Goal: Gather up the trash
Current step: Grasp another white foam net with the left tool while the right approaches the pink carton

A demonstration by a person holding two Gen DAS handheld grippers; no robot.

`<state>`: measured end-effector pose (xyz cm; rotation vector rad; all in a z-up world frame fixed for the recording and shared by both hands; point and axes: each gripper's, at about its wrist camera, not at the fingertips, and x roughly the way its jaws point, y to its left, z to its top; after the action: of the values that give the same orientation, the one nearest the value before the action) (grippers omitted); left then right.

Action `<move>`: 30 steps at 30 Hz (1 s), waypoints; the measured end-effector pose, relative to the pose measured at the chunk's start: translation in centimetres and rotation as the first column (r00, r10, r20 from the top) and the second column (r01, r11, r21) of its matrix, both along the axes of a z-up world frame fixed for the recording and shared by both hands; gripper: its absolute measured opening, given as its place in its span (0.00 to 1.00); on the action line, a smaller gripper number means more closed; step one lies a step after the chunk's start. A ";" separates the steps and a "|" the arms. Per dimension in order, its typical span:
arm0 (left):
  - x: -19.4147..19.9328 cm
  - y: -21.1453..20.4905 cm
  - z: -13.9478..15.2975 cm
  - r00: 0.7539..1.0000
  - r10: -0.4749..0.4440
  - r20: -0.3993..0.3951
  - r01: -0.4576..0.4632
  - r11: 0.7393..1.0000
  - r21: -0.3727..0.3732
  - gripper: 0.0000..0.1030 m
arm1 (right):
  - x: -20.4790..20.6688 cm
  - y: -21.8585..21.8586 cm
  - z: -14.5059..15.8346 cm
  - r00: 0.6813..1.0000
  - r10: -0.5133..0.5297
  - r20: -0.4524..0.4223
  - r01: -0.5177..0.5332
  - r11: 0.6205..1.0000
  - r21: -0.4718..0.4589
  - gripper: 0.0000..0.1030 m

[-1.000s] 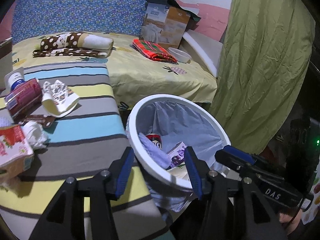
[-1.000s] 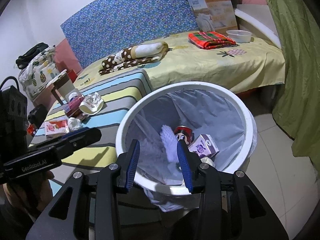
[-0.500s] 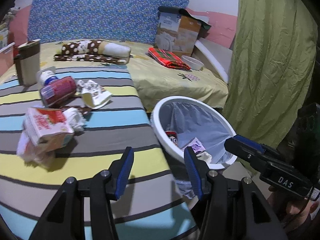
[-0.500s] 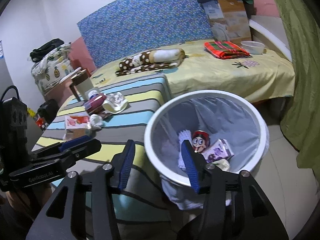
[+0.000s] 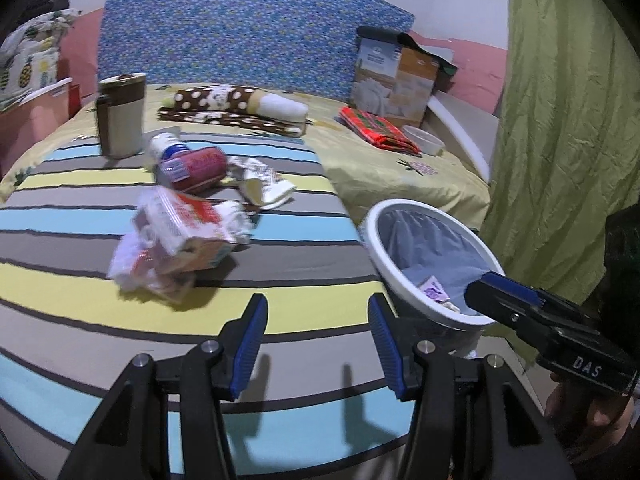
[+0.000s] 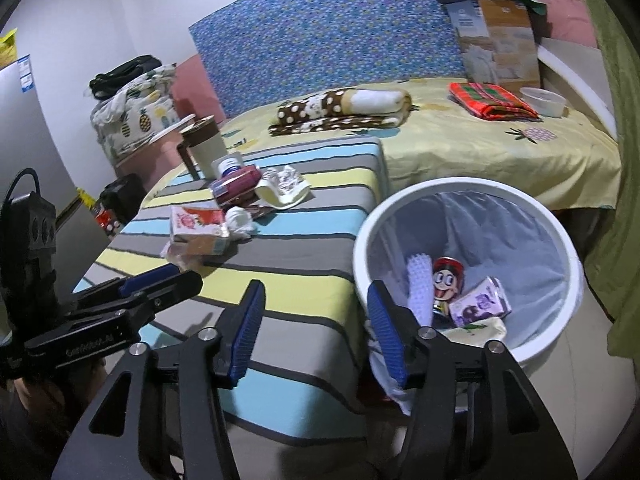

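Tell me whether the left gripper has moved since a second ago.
Yes. The left gripper has swung away from the white bin, which it hovered over before, and now hangs open over the striped cloth, facing the trash pile.

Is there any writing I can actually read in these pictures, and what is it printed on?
"DAS": white letters on the black body of the right gripper, seen from the left wrist camera.
Pale lettering on the body of the left gripper: too blurred to read.
Red carton, red can, purple carton in the bin, big cardboard box, blue stickers on the grey cabinet: print there, all too small or blurred.
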<state>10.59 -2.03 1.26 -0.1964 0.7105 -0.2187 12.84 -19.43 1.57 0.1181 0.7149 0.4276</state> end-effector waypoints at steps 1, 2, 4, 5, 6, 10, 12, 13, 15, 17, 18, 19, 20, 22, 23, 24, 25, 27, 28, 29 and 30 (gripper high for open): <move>-0.1 0.4 0.0 1.000 0.017 0.001 -0.017 1.000 0.001 0.53 | 0.0 0.2 0.0 1.000 0.005 0.000 -0.005 1.000 -0.001 0.55; -0.3 0.9 0.0 0.999 0.034 0.004 -0.034 0.999 0.002 0.53 | 0.0 0.4 0.0 1.000 0.010 0.001 -0.010 1.000 -0.003 0.55; -0.4 2.1 0.0 0.998 0.065 0.008 -0.065 0.998 -0.001 0.53 | 0.1 0.9 0.0 1.000 0.021 0.001 -0.021 1.000 -0.006 0.55; -0.4 2.6 0.0 0.997 0.080 0.009 -0.080 0.997 -0.004 0.53 | 0.1 1.1 0.0 1.000 0.026 -0.002 -0.026 1.000 -0.007 0.55; -0.4 3.2 0.0 0.996 0.094 0.009 -0.094 0.996 -0.006 0.52 | 0.2 1.4 -0.1 1.000 0.030 -0.006 -0.031 0.999 -0.009 0.55; 0.0 5.3 0.1 0.990 0.141 0.010 -0.141 0.990 -0.017 0.53 | 0.4 2.1 -0.2 0.999 0.048 -0.011 -0.048 0.999 -0.018 0.55; 0.3 6.0 0.0 0.988 0.157 0.008 -0.157 0.987 -0.023 0.53 | 0.4 2.3 -0.2 0.999 0.052 -0.011 -0.052 0.998 -0.021 0.55; 0.6 6.4 0.0 0.986 0.166 0.005 -0.166 0.986 -0.028 0.53 | 0.4 2.5 -0.2 0.998 0.054 -0.011 -0.054 0.998 -0.022 0.55; 1.0 7.1 -0.1 0.984 0.179 0.000 -0.179 0.983 -0.036 0.53 | 0.6 2.6 -0.2 0.998 0.055 -0.011 -0.055 0.998 -0.025 0.55; 1.3 7.8 -0.3 0.981 0.193 -0.002 -0.193 0.980 -0.039 0.53 | 0.7 2.8 -0.2 0.998 0.057 -0.015 -0.057 0.998 -0.025 0.55; 1.5 8.1 -0.3 0.979 0.202 -0.001 -0.202 0.979 -0.039 0.53 | 0.8 2.9 -0.2 0.998 0.059 -0.016 -0.059 0.998 -0.027 0.55; 1.7 8.5 -0.3 0.977 0.214 -0.001 -0.214 0.976 -0.040 0.53 | 0.9 3.0 -0.2 0.998 0.061 -0.016 -0.061 0.998 -0.029 0.55; 1.9 8.9 -0.4 0.975 0.224 -0.002 -0.224 0.974 -0.044 0.53 | 0.9 3.1 -0.3 0.998 0.062 -0.017 -0.063 0.998 -0.031 0.55; 2.1 9.8 -0.5 0.970 0.242 -0.004 -0.242 0.969 -0.050 0.53 | 1.1 3.4 -0.3 0.997 0.068 -0.020 -0.069 0.997 -0.033 0.55; 2.1 10.2 -0.6 0.967 0.254 -0.005 -0.254 0.966 -0.051 0.53 | 1.2 3.5 -0.4 0.997 0.071 -0.022 -0.072 0.997 -0.035 0.55; 2.1 10.5 -0.6 0.965 0.262 -0.006 -0.262 0.964 -0.051 0.53 | 1.2 3.7 -0.4 0.997 0.076 -0.023 -0.077 0.996 -0.036 0.55; 2.2 11.0 -0.7 0.962 0.273 -0.007 -0.273 0.961 -0.050 0.53 | 1.3 3.9 -0.4 0.996 0.081 -0.025 -0.082 0.996 -0.039 0.55; 2.5 11.7 -0.9 0.955 0.297 -0.014 -0.297 0.954 -0.046 0.53 | 1.5 4.2 -0.5 0.996 0.088 -0.029 -0.089 0.995 -0.040 0.55; 2.7 12.0 -1.0 0.951 0.309 -0.017 -0.310 0.950 -0.041 0.53 | 1.6 4.4 -0.6 0.995 0.092 -0.030 -0.093 0.995 -0.041 0.55; 3.0 12.3 -1.1 0.947 0.320 -0.020 -0.321 0.947 -0.035 0.53 | 1.7 4.5 -0.6 0.995 0.096 -0.031 -0.097 0.994 -0.042 0.55; 3.3 12.5 -1.3 0.943 0.331 -0.023 -0.331 0.943 -0.024 0.53 | 1.7 4.6 -0.6 0.995 0.098 -0.032 -0.100 0.994 -0.043 0.55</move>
<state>13.93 10.47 0.01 -0.3415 0.6823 0.0955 14.56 -14.80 0.92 0.0472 0.7617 0.5052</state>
